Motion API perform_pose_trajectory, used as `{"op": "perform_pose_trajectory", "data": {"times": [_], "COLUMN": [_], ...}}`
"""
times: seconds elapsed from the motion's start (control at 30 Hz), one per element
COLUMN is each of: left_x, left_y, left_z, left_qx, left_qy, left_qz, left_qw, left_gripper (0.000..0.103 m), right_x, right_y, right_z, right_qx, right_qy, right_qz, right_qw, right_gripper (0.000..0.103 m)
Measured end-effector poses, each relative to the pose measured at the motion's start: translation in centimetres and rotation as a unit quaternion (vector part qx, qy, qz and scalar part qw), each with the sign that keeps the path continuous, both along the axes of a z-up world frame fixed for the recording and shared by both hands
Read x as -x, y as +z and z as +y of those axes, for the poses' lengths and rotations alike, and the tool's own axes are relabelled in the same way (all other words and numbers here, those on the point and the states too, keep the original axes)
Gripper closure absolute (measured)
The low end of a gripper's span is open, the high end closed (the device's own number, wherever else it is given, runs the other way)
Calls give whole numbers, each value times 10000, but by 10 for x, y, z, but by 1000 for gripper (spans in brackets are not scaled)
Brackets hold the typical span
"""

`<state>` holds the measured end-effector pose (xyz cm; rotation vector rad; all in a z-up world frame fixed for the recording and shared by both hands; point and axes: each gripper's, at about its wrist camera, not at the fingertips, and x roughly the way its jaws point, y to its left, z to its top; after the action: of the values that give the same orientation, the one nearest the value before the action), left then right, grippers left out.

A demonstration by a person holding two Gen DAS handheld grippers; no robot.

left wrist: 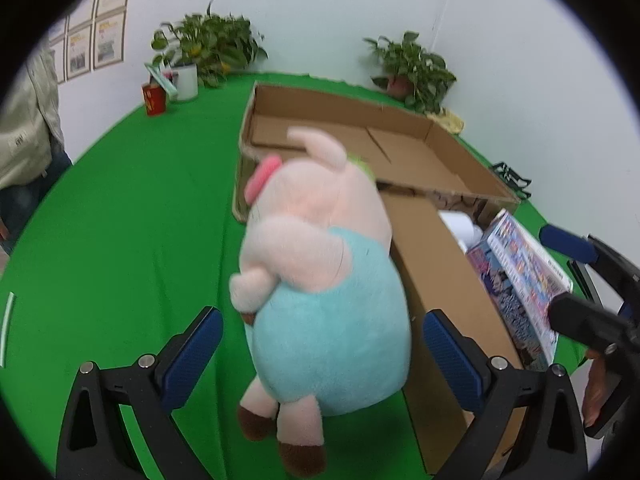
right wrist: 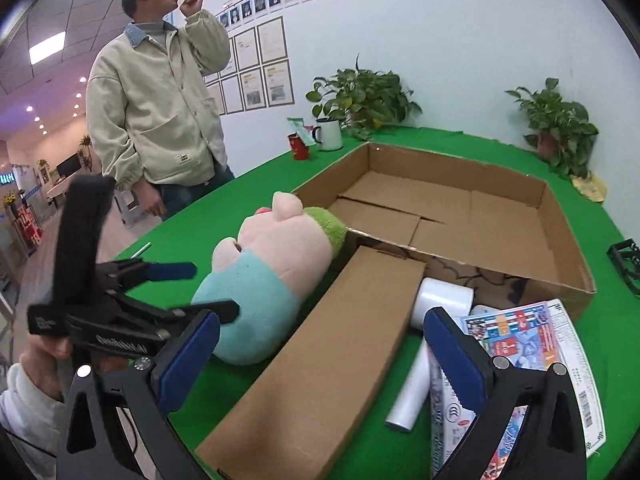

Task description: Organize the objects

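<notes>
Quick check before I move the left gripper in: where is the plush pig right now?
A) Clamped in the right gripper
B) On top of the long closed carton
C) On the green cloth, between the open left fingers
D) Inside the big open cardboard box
C: the plush pig lies on the green cloth, with the left gripper fingers spread on either side of it, outside the big open cardboard box.

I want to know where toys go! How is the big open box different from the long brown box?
The big open box has no top, so its bare floor shows; the long brown box is shut. The open box is wide and shallow; the long box is narrow. Both are brown cardboard on the green table.
</notes>
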<state>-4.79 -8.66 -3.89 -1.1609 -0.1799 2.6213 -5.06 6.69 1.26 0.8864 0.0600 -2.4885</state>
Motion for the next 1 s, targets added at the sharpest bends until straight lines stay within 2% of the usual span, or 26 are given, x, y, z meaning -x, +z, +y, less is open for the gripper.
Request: {"op": "perform_pose_trajectory", "data": {"times": [0.07, 0.13, 0.17, 0.37, 0.57, 0.8, 1.0], "left_x": [4, 6, 6, -5, -31, -70, -75], "left_y": [-15, -27, -30, -27, -22, -23, -23], "left_z": [2, 2, 1, -4, -25, -40, -46], "left_qx": [-127, -282, -383, -362, -398, -344, -466], "left_qy": [-81, -119, -111, -52, 84, 140, 281], "left_qz": [-231, -410, -416, -245, -276, -332, -385], "left_qw": [9996, 9987, 9983, 9990, 9988, 9988, 9978], "left_gripper": [4, 12, 13, 32, 35, 35, 35], "right_x": [7, 16, 19, 41, 53, 47, 30], "right_y": [-6, -13, -15, -28, -32, -48, -64], "right_z": [-2, -8, -11, -42, -74, -126, -155], "right_qx": [172, 264, 265, 313, 254, 195, -81], "right_qy": [91, 168, 193, 272, 391, 849, 870], "right_qz": [-283, -556, -624, -1085, -1399, -1799, -1874], "right_qw": [9994, 9980, 9975, 9932, 9891, 9798, 9784], "right_gripper": [0, 0, 0, 0, 0, 0, 2]}}
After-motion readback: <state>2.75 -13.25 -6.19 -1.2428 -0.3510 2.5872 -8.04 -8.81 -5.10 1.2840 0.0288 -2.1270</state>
